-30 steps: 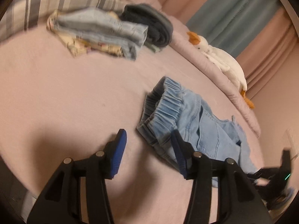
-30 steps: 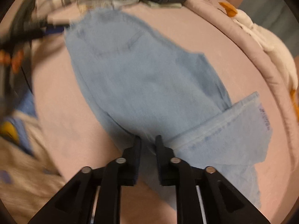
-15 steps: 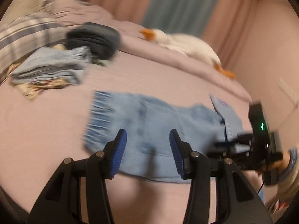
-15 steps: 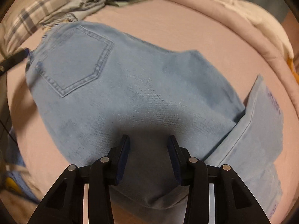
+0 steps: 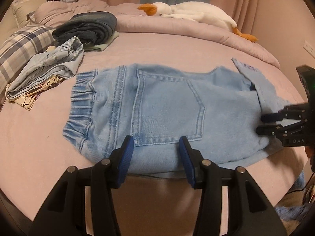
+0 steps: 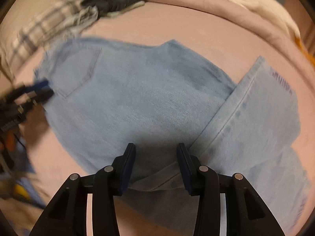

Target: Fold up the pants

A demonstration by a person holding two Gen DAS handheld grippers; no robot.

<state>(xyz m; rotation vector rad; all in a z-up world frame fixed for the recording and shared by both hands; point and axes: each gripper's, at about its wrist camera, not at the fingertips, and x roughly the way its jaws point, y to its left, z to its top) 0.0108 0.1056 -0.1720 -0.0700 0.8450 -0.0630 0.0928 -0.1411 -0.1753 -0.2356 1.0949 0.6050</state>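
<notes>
Both grippers empty, jaws wide, over the jeans flat on the bed.
I hold left gripper near the waistband, right gripper by the turned-back leg, ready to fold.

dim warm indoor light, fisheye edge warping, right wrist view motion-blurred

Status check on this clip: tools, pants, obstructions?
Left tool open, right tool open, neither gripping. Light blue denim pants flat on pink bed, leg end folded over. Nothing blocking.
</notes>
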